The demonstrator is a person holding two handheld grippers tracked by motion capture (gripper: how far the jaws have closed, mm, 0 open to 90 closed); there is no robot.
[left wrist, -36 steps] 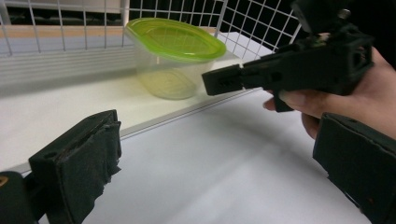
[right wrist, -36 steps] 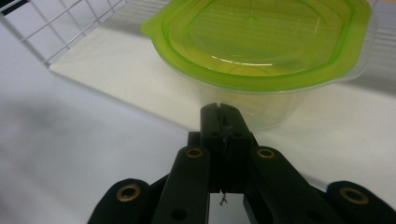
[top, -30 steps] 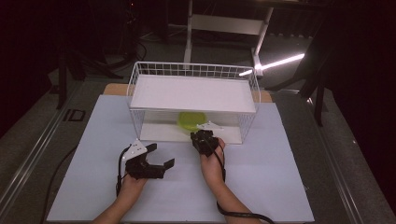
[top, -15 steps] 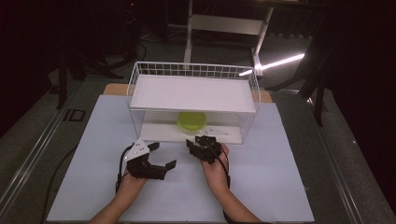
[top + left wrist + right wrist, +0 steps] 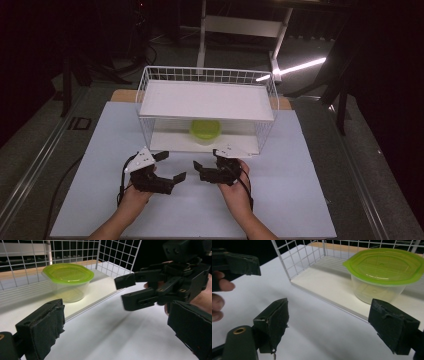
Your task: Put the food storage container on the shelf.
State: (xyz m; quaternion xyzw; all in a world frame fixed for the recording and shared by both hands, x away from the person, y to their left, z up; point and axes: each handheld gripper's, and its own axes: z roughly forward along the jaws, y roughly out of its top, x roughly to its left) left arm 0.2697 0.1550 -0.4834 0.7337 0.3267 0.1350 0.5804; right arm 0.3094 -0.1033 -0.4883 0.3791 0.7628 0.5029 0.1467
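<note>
Both grippers sit low at the bottom centre of the high view, facing the wire rack (image 5: 145,95), and the tub with the green lid (image 5: 205,131) waits on the lower shelf (image 5: 170,142), mid-frame. To do this well, I'd say slide in level under the upper shelf, straddle the tub's clear wall below the lid rim, then squeeze. Left gripper (image 5: 170,167): jaws spread wide, holding nothing. Right gripper (image 5: 202,165): jaws wide apart too, empty, touching nothing

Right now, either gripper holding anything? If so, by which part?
Nothing held. Left gripper and right gripper are both open over the table; the green-lidded container sits untouched on the wire rack's lower shelf.
</note>
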